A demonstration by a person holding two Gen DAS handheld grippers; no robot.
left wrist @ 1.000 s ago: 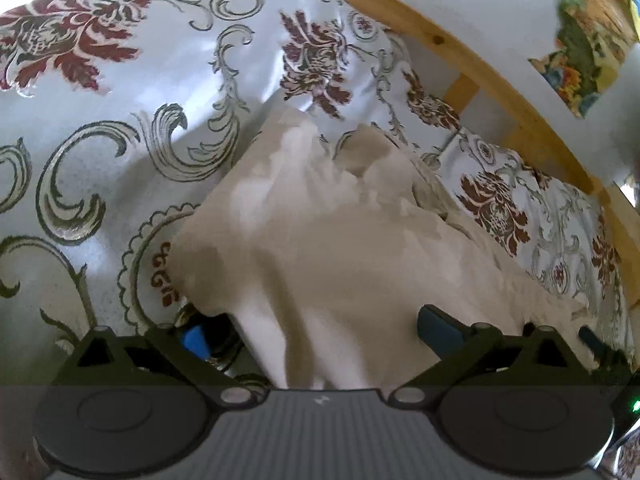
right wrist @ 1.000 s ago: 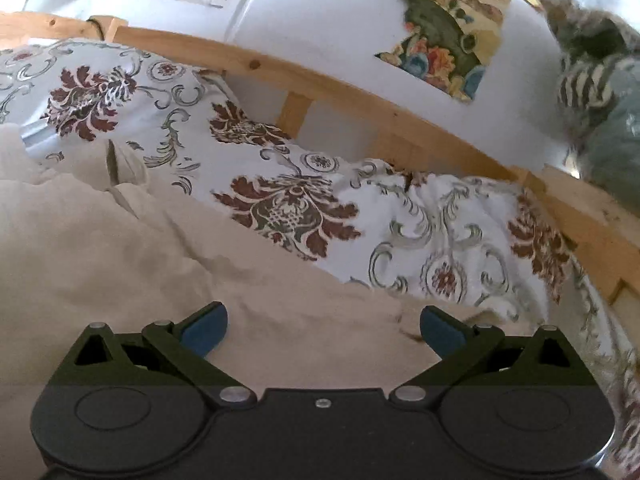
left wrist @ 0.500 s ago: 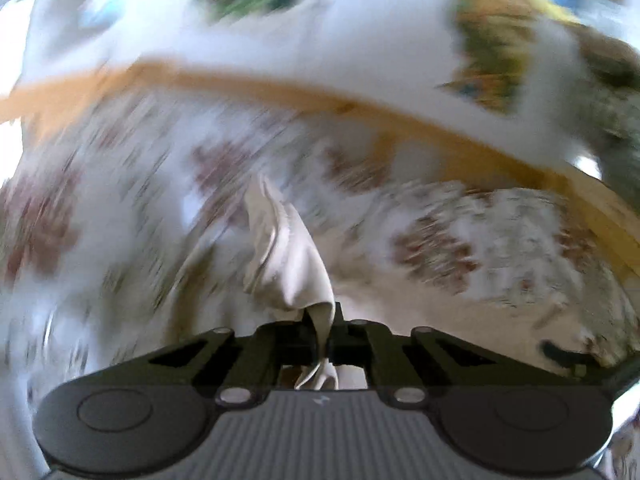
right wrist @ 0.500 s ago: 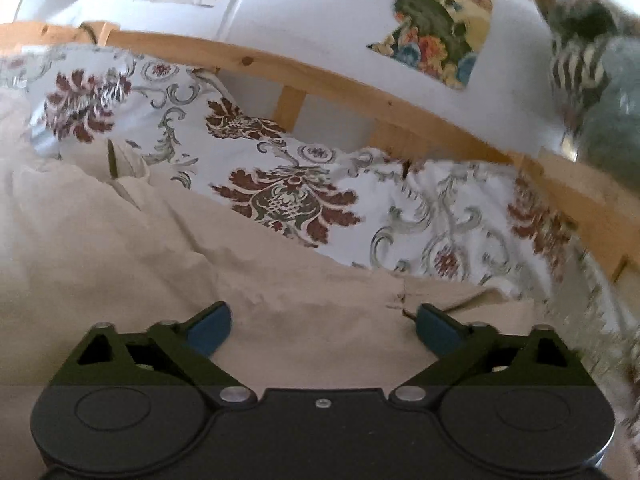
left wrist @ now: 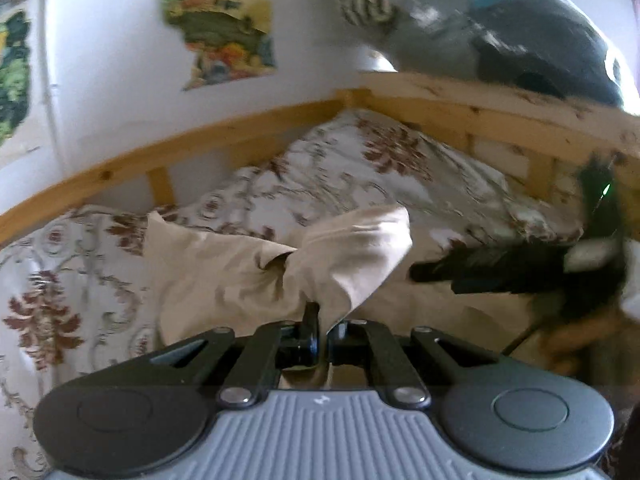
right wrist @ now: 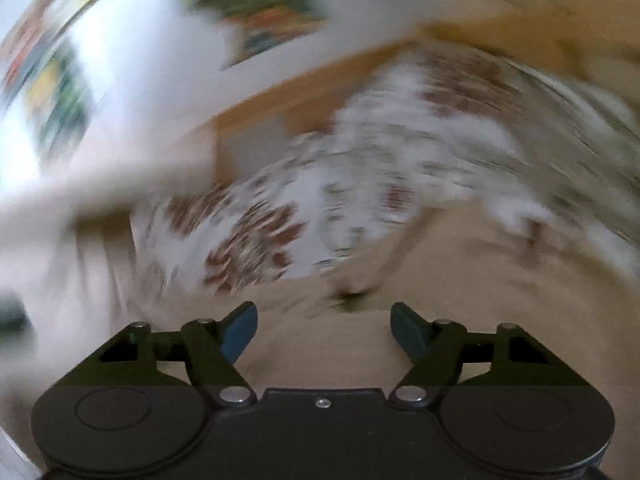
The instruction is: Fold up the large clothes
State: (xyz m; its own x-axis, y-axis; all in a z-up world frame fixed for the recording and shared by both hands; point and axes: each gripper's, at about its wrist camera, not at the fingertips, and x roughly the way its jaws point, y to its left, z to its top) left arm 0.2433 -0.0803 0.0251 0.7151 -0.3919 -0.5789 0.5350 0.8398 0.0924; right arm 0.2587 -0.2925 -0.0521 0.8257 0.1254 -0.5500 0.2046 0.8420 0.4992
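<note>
Beige garment [left wrist: 348,252] edge (hidden btwn jaws)

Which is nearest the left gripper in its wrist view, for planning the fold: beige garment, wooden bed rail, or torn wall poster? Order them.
1. Beige garment, pinched in the shut left gripper.
2. Wooden bed rail, behind the floral bedding.
3. Torn wall poster, above it.

Beige garment [left wrist: 248,276]: plain cloth, creased, bunched, not flat. One edge pulled up off floral bedspread [left wrist: 360,172], rising in twisted fold toward near centre, pinched there. Loose flap flops over to right. Rest lies spread on bedspread to left and far right. Right-wrist view too blurred, shows beige cloth only.
</note>
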